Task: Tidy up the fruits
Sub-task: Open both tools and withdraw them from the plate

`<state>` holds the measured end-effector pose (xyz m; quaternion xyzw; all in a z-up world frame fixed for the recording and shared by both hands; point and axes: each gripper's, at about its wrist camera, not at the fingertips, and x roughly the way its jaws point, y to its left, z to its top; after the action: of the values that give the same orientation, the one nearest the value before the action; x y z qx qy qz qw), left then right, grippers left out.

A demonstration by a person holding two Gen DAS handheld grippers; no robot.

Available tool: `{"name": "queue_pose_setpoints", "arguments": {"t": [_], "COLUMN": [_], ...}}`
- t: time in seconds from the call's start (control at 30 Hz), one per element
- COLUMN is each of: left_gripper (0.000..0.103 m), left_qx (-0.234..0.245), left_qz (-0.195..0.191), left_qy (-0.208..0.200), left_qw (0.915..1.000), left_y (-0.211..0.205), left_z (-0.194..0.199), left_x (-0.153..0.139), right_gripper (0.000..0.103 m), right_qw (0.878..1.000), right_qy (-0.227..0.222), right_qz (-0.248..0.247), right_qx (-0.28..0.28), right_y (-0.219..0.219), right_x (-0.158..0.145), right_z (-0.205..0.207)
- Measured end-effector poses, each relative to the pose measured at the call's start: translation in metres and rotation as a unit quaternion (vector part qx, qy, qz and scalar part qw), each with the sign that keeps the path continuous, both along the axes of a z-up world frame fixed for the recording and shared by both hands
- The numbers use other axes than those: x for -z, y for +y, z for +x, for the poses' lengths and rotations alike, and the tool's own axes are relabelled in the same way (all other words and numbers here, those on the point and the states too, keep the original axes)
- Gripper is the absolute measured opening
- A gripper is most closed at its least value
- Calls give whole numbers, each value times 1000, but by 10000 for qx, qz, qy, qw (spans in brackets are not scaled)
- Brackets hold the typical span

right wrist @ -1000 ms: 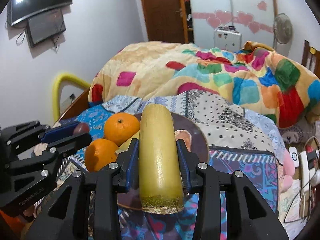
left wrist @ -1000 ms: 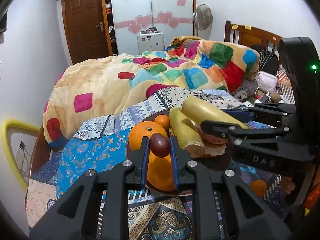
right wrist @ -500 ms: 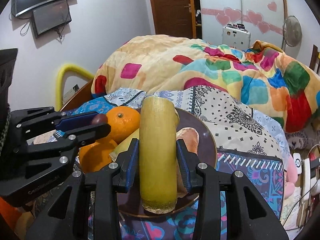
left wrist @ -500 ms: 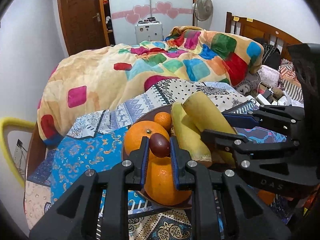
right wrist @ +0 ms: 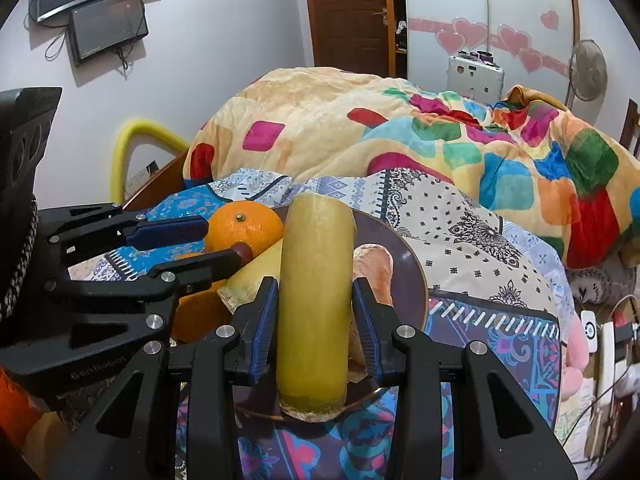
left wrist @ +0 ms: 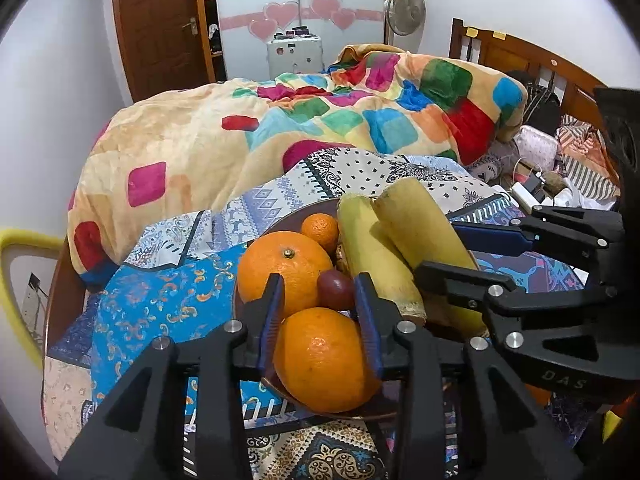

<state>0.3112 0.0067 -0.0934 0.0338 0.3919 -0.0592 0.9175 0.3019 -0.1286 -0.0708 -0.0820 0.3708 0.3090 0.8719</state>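
Bright even indoor light; sharp centre, fisheye-bent edges, dark corners

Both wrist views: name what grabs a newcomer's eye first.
The brown plate piled with fruit on the bed: two big oranges at the near rim. The left gripper is opening around a small dark red fruit, while the right gripper clamps a yellow-green stalk.

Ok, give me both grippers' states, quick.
Left gripper: opening, dark red fruit loose between its fingers.
Right gripper: shut on yellow-green stalk.
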Motion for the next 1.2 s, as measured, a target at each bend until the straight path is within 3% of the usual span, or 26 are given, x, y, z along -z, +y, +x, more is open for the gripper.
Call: {"name": "queue_pose_setpoints", "arguments": {"t": [0.47,0.67,0.83,1.2], "left_gripper": [45,62,71,73], "left_qx": [-133,-191,-241,-374], "left_qz": [-123,-181,-449,-543], "left_qy": [-335,-534,-537,-375], "left_qw": [9993,9982,9973,9971], "left_y": [2,0,3,10], "left_z": [-33,-64,-90,-130], "left_x": [-26,-42,-47,-30], "right_gripper": [37,38,47,48], "right_qw": [9996,9988,9975,9977], "right_qy": [-268,-468,-668,-551], "right_qz": [-5,42,-38,-180], "right_qx": [110,168,222,356], "right_y": [-15,-27,-35,-49], "right_x": [-17,-33,-42,-16], "right_z": [-20,-45,-72,-107]}}
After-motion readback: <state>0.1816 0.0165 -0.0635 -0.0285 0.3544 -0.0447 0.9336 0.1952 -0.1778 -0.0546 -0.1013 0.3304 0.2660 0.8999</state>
